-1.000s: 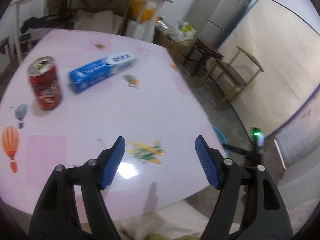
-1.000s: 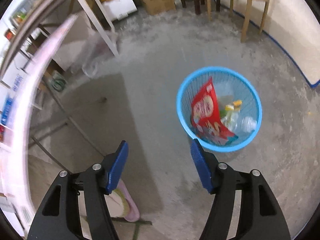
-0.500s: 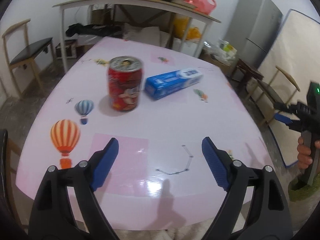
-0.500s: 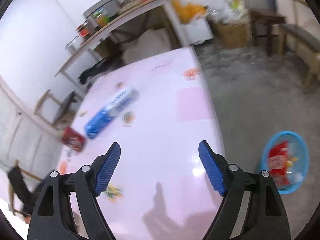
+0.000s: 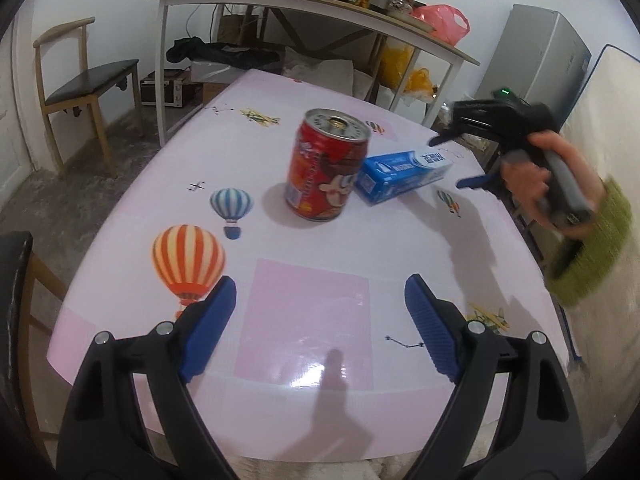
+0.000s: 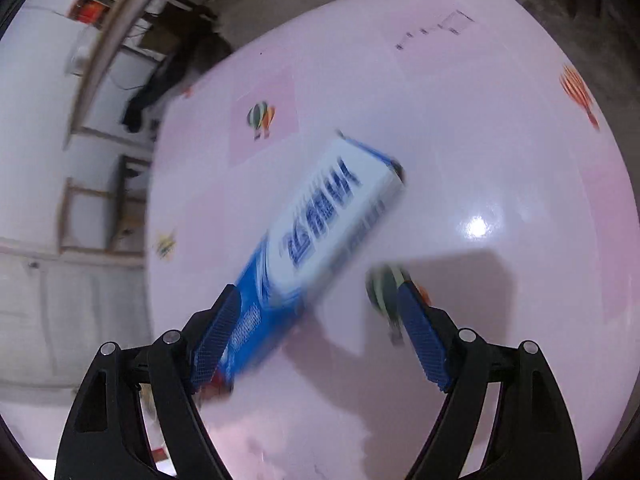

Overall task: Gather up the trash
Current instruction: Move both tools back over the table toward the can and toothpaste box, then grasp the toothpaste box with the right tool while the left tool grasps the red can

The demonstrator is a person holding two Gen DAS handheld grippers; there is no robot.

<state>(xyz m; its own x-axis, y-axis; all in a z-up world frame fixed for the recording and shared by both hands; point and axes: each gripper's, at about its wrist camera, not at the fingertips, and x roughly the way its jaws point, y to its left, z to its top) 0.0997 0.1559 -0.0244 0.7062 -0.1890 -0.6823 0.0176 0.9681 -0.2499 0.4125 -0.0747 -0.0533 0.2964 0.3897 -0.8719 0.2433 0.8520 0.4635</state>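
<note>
A red drink can (image 5: 326, 168) stands upright mid-table on the pink tablecloth (image 5: 308, 320). Just to its right lies a blue and white toothpaste box (image 5: 404, 174), close beside the can. My left gripper (image 5: 320, 320) hovers over the near part of the table, open and empty, well short of the can. My right gripper (image 5: 450, 162), held by a hand (image 5: 532, 176) in a green sleeve, comes in from the right at the box's far end. In the right wrist view it (image 6: 316, 320) is open above the blurred box (image 6: 320, 224), whose near end runs past the left finger (image 6: 216, 336).
A wooden chair (image 5: 80, 76) stands at the left beyond the table. A long shelf table (image 5: 304, 0) with jars and a cooker runs along the back wall. A grey fridge (image 5: 536, 52) is at the back right. A dark chair back (image 5: 16, 280) is by the table's near left corner.
My right gripper has swung from above the blue bin on the floor up over the table to the toothpaste box. My left gripper turned toward the can, and both jaws spread wider.
</note>
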